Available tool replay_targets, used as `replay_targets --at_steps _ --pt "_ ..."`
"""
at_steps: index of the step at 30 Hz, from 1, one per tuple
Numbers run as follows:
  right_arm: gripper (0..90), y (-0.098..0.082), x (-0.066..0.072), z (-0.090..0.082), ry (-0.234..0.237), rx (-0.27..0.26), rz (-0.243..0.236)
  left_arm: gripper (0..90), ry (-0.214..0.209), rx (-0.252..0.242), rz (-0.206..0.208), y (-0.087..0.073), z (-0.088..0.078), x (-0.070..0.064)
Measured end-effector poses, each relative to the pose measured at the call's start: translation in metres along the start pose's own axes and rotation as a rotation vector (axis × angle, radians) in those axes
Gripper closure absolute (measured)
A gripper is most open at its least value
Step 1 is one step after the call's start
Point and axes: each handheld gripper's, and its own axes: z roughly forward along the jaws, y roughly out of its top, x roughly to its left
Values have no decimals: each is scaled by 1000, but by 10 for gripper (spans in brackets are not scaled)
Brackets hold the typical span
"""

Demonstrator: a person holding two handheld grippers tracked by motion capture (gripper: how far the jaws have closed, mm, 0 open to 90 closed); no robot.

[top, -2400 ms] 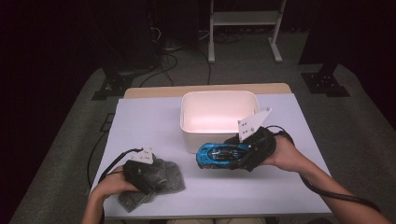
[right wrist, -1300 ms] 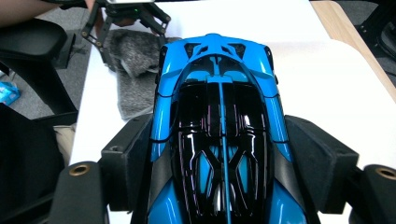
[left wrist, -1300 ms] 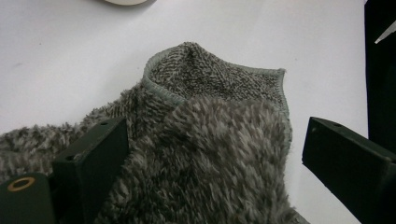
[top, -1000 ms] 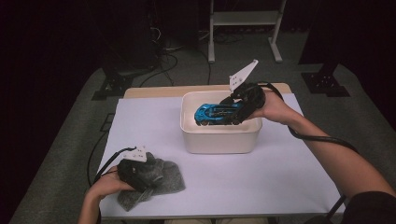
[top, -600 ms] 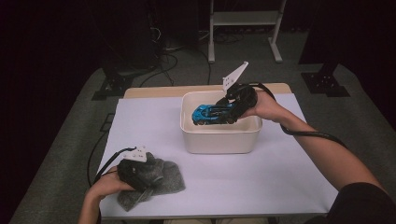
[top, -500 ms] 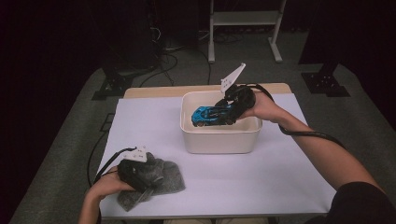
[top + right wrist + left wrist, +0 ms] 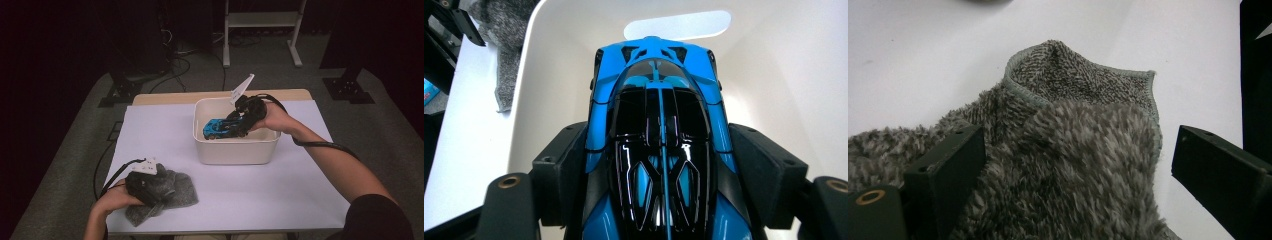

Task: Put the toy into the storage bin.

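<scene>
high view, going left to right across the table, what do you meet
left gripper → grey cloth → white bin → blue toy car → right gripper

White table point(image 7: 280, 195) on grey carpet point(image 7: 75, 165); a pale metal stand point(image 7: 262, 30) and dark cables point(image 7: 170, 50) behind it.

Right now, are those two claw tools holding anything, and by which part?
The right gripper clamps the blue car by its sides, near the rear. The left gripper straddles the cloth, open, gripping nothing.
</scene>
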Motion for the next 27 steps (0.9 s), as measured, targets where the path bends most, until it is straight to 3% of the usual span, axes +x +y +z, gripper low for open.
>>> replay_targets --at_steps 27 --pt "265 4 -7 41 43 128 -18 67 -12 -17 -6 -1 -2 1"
